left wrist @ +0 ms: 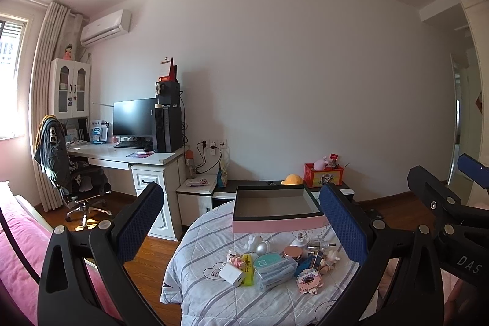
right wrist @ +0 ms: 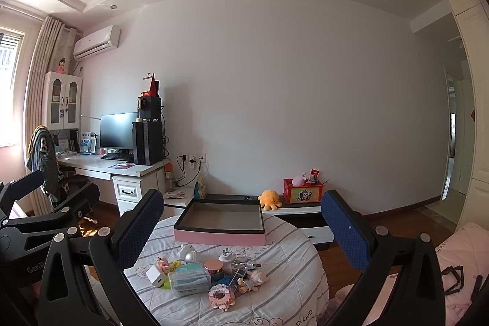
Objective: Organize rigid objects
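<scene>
A pile of small rigid objects lies on the striped quilt (left wrist: 214, 295) (right wrist: 275, 295): a white charger cube (left wrist: 232, 274) (right wrist: 156, 275), a clear floss box with teal lid (left wrist: 273, 268) (right wrist: 189, 280), a pink block figure (left wrist: 309, 280) (right wrist: 221, 297), a rose-gold jar (left wrist: 292, 252) (right wrist: 214, 266). Behind them stands an empty pink box with black rim (left wrist: 276, 213) (right wrist: 220, 223). My left gripper (left wrist: 244, 225) and my right gripper (right wrist: 241, 231) are both open and empty, held above and short of the pile.
A low cabinet behind the bed holds a red bin (left wrist: 324, 174) (right wrist: 302, 191) and an orange plush (right wrist: 269, 199). A desk with monitor (left wrist: 133, 118) and an office chair (left wrist: 73, 173) stand at the left. The right gripper's body (left wrist: 452, 219) shows at the left view's right edge.
</scene>
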